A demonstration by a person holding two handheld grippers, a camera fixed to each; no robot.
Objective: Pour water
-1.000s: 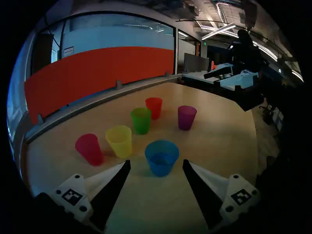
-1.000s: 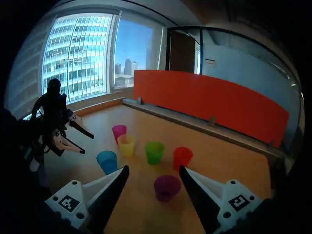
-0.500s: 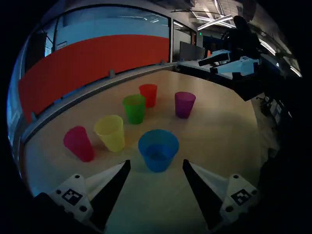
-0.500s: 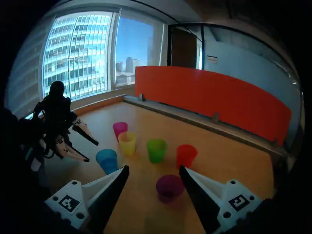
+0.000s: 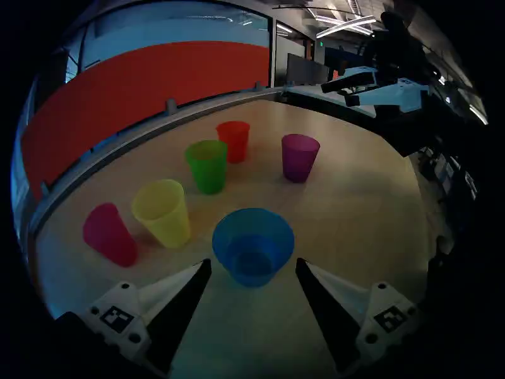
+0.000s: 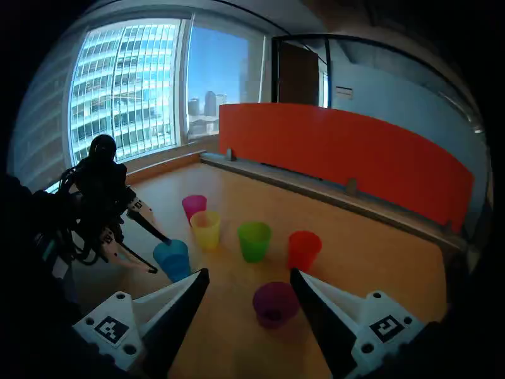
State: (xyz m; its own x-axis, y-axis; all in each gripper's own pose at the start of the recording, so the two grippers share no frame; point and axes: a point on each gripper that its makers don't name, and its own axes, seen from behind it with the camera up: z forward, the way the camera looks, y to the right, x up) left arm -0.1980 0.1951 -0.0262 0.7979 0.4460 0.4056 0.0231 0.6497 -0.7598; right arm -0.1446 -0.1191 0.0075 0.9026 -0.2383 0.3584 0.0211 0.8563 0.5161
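Note:
A blue cup (image 5: pixel 253 246) holding some water stands upright just ahead of my left gripper (image 5: pixel 252 278), whose open fingers flank its near side without touching. Behind it stand a pink cup (image 5: pixel 109 233), a yellow cup (image 5: pixel 161 212), a green cup (image 5: pixel 207 165), a red cup (image 5: pixel 233 141) and a purple cup (image 5: pixel 299 156). In the right gripper view the purple cup (image 6: pixel 275 304) sits between my right gripper's (image 6: pixel 249 289) open fingers, a little ahead of the tips. The left gripper (image 6: pixel 148 247) appears there at the blue cup (image 6: pixel 172 259); the right gripper (image 5: pixel 372 91) shows far off in the left gripper view.
The cups stand on a wooden table (image 5: pixel 353 196) bounded by a low orange partition (image 6: pixel 353 151) at its far edge. Large windows (image 6: pixel 126 88) lie to the left in the right gripper view. A dark figure's arm (image 6: pixel 95 189) holds the left gripper.
My left gripper has moved forward and down toward the blue cup, which now looms larger between the fingertips. The right gripper has barely shifted.

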